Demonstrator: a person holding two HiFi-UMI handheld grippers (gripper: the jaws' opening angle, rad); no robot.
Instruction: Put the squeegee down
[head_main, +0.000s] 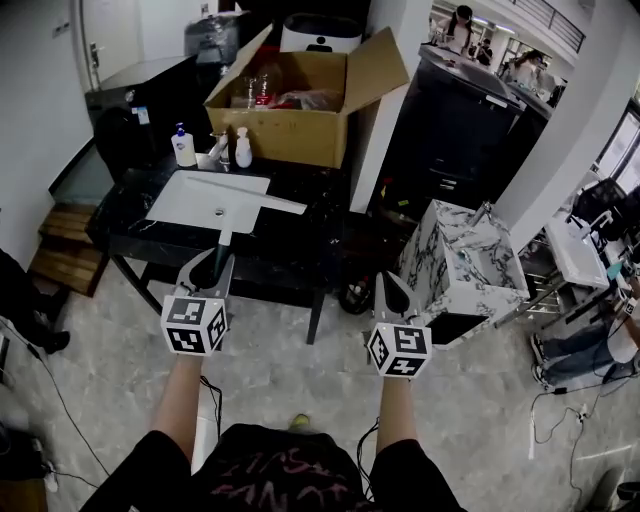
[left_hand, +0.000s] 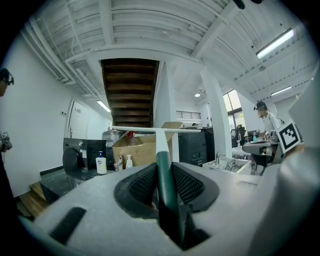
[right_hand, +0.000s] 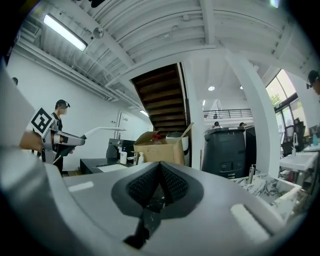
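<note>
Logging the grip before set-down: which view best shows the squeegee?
The left gripper view: the squeegee fills the middle, its green handle clamped in the left claw, white blade crosswise ahead. The head view shows it small, from above; the right gripper view catches it far left.

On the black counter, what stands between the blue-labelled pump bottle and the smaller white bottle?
What looks like a tap stands between the pump bottle and the white bottle; the head view shows it most clearly.
</note>
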